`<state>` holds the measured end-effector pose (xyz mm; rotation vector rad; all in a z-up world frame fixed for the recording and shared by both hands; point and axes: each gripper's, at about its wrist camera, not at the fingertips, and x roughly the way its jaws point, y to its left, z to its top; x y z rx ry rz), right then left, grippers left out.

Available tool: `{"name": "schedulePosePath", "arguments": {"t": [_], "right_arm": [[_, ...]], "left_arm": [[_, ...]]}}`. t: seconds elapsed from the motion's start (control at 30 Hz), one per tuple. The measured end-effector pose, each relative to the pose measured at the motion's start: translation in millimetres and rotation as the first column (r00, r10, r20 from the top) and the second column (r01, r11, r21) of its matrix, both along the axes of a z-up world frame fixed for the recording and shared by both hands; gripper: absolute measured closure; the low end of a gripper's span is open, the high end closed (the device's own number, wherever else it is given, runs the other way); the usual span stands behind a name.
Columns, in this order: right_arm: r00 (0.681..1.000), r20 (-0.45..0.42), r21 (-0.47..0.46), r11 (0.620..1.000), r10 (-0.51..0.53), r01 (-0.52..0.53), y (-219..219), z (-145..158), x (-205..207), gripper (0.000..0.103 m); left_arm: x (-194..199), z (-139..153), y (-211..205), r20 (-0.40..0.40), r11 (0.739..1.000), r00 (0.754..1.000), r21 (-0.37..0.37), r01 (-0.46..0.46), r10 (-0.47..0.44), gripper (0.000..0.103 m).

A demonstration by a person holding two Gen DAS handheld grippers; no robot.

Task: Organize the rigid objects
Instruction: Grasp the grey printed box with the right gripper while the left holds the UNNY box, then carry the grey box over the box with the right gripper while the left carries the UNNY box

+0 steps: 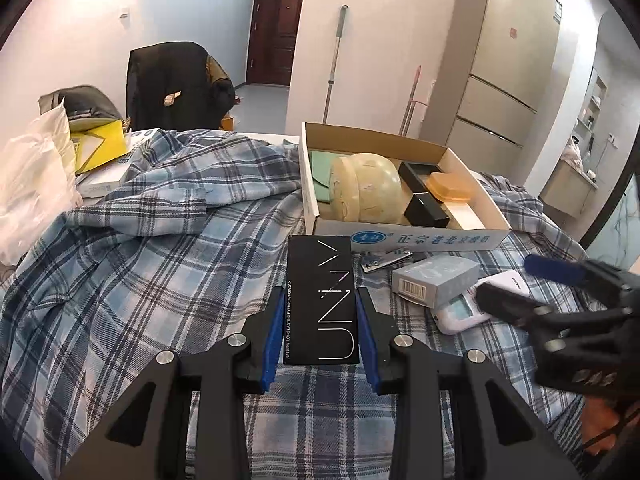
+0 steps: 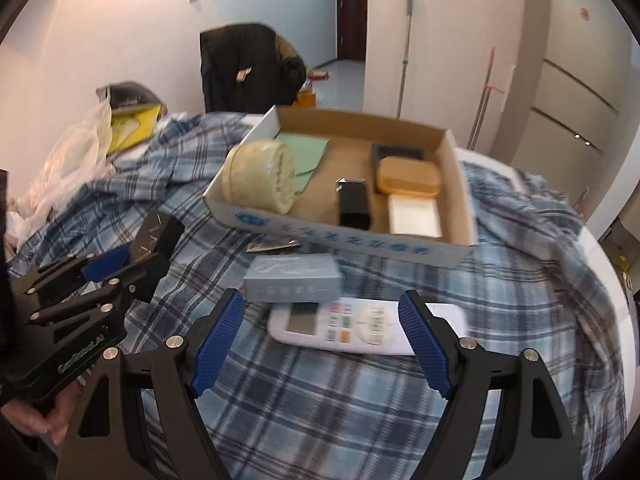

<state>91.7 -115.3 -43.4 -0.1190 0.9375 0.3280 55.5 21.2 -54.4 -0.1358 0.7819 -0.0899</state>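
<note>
Landmark: cardboard box [image 1: 404, 236], open-topped, on the plaid cloth [image 1: 140, 264].

Left of the box's near wall: left gripper [image 1: 322, 324] clenched on a black eyebrow-powder carton [image 1: 320, 300], pads pressing its long sides. Carton is lifted off the cloth, its far end just short of the box's near-left corner. Judged step: carrying this carton in. Next move calls for raising it over the near wall and setting it down in free floor.

Inside the box: cream round tin [image 2: 260, 176] at the near-left corner, green sheet [image 2: 306, 152] behind it, small black case [image 2: 354, 204] mid-floor, orange soap-like block [image 2: 408, 178] and a white slab [image 2: 414, 214] to the right. Bare cardboard shows between tin and black case; that is the likeliest slot, and a narrow one.

In front of the box's near wall, centre to right: grey-blue carton [image 2: 294, 280] lying partly on a white remote [image 2: 360, 326], metal clip [image 1: 386, 261] by the wall. Right gripper [image 2: 322, 344] released, jaws wide, hovering astride the remote, touching nothing. Grippers close together; crossing paths is a risk.
</note>
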Motion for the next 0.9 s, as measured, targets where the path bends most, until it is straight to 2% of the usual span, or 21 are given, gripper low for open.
{"name": "schedulePosePath", "arguments": {"t": [0.2,0.4,0.43,0.47,0.6,0.73,0.9], "right_arm": [[1.000,-0.019,-0.036,0.999,0.005,-0.005,20,-13,11,0.020],[0.999,-0.037,-0.023,1.000,0.007,-0.008,22,-22,20,0.021],[0.999,-0.035,-0.027,1.000,0.010,-0.011,23,-22,21,0.024],[0.999,-0.037,-0.039,0.999,0.007,-0.008,24,-23,22,0.041],[1.000,-0.028,-0.042,0.999,-0.003,0.002,18,-20,18,0.040],[0.999,-0.028,-0.006,1.000,-0.022,0.022,0,-11,9,0.040],[0.998,0.027,-0.021,0.999,-0.048,0.048,-21,6,-7,0.040]], "left_arm": [[3,-3,0,-0.020,1.000,1.000,-0.003,-0.003,0.003,0.068],[4,-3,3,-0.028,1.000,1.000,-0.019,-0.004,0.004,0.068],[4,-3,3,-0.028,1.000,1.000,-0.019,-0.005,0.004,0.068],[4,-3,2,-0.029,1.000,1.000,-0.017,-0.003,0.003,0.068],[4,-3,2,-0.029,1.000,1.000,-0.019,-0.002,0.001,0.068],[4,-2,1,-0.021,1.000,1.000,-0.016,0.005,-0.005,0.068],[1,1,-3,-0.005,1.000,1.000,-0.004,0.022,-0.022,0.068]]}}
